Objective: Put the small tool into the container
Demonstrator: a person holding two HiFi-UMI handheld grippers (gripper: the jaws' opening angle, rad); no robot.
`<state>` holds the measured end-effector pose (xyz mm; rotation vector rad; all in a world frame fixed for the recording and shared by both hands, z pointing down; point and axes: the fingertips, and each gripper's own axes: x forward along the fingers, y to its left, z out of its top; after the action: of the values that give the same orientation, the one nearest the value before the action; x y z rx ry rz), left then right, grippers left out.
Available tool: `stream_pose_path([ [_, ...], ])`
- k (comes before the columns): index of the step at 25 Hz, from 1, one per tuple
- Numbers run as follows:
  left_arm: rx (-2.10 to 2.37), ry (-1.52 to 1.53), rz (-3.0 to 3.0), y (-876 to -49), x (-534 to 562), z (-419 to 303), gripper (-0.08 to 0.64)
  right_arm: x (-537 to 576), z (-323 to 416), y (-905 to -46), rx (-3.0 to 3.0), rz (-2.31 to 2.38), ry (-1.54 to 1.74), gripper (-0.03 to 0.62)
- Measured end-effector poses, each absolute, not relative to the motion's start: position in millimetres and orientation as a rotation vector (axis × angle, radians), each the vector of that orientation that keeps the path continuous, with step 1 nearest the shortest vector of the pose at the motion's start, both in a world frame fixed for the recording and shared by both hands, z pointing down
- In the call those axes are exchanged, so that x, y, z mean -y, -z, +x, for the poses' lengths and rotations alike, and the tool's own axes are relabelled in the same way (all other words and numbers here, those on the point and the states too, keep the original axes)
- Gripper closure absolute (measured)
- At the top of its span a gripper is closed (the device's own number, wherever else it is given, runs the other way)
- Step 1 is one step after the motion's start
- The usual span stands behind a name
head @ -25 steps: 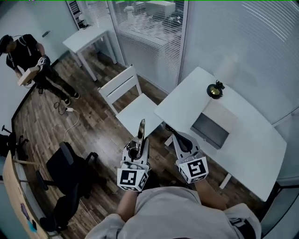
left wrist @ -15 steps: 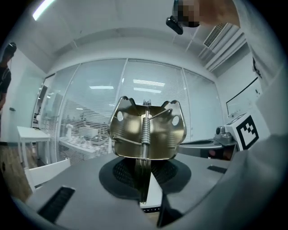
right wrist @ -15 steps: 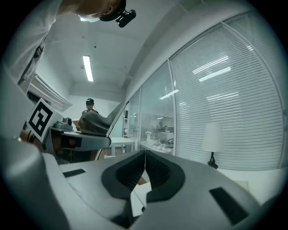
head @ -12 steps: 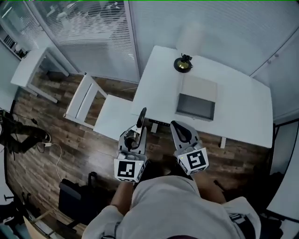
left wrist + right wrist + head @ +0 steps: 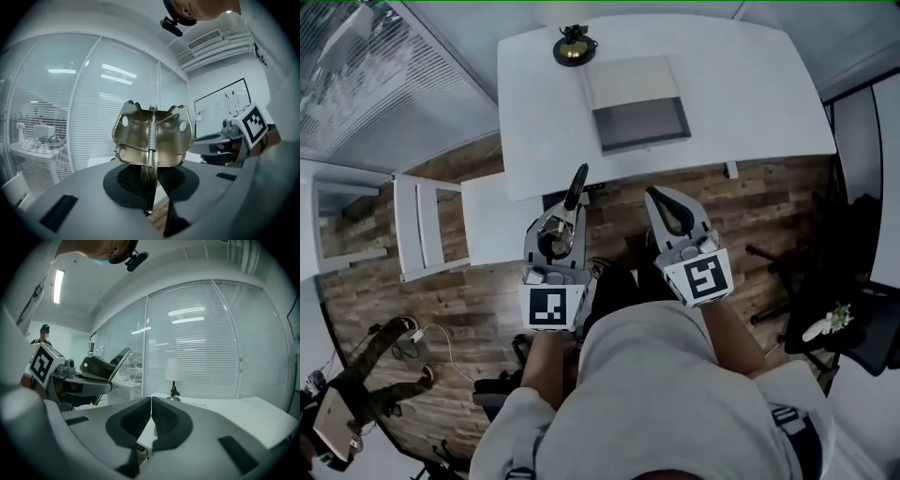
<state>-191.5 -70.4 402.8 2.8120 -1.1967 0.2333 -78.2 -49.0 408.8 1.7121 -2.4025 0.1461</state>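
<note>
Short of the table's [image 5: 750, 84] near edge, over the wooden floor [image 5: 469, 309], I hold both tools side by side with their jaws pointing toward the table. My left tool [image 5: 560, 223] is clamped on the small metal implement [image 5: 557, 242]. In the left gripper view the left tool's [image 5: 149, 185] pads pinch the narrow lower stem of the implement [image 5: 152, 138], and its brass-coloured body, with a coil spring down the middle and a round hole at each side, stands upright above the jaws. From the head view a dark slim part of it juts forward past the jaws, and its tip overlaps the table's edge.

My right tool [image 5: 661, 197] has its jaws together with nothing between them. In the right gripper view the right tool's [image 5: 151, 416] pads meet along a thin line.

The container [image 5: 640, 123] is an open grey box on the table, with its pale lid [image 5: 628, 80] folded back on the far side. It lies well apart from the implement and from both tools. A small lamp [image 5: 572, 47] with a gold base stands near the container's far left corner. A white chair [image 5: 441, 225] stands on the floor to the left of the table. Another person's legs [image 5: 366, 389] show at the lower left of the head view.
</note>
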Motion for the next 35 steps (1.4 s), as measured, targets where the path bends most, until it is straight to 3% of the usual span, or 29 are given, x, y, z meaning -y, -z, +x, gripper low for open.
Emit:
stream_pose_path([
  [35, 0.727, -1.373, 3.131, -555, 200, -33, 0.479, 175, 92, -518, 2.302, 1.844, -0.432, 0.566],
])
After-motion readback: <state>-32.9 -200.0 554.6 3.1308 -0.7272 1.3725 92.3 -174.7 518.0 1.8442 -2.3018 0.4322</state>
